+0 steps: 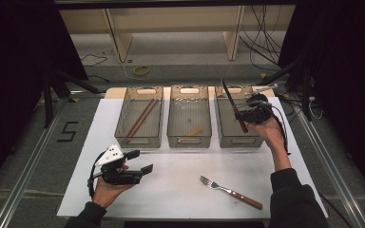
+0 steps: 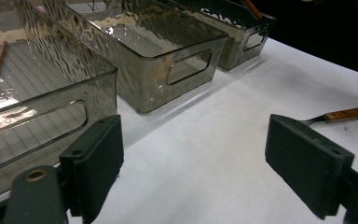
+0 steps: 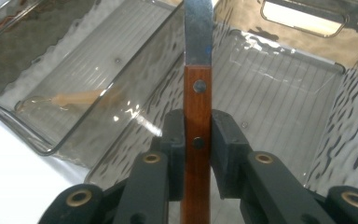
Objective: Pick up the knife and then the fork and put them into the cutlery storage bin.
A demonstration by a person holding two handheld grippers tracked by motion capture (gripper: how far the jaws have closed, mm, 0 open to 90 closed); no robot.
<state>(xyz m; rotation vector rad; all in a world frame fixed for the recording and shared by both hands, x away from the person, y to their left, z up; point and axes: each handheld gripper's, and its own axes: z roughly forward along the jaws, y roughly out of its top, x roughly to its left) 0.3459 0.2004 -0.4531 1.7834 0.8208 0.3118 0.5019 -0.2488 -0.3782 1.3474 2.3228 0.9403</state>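
The right gripper [image 3: 197, 140] holds a knife [image 1: 234, 108] by its wooden handle, fingers [image 3: 227, 140] pressed on both sides, blade pointing away over the right bin [image 1: 222, 137], probably to lay it inside. The left gripper [image 1: 140, 161] rests over the worktop [image 1: 180, 190] with fingers wide and empty; the fork [image 1: 230, 191] lies near.

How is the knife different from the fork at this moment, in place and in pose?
The knife is clamped by its handle in the right gripper, above the rightmost bin; the fork lies untouched on the white table. The knife points blade up and away from the person; the fork rests flat, tines toward the left gripper. Both have brown wooden handles and metal ends.
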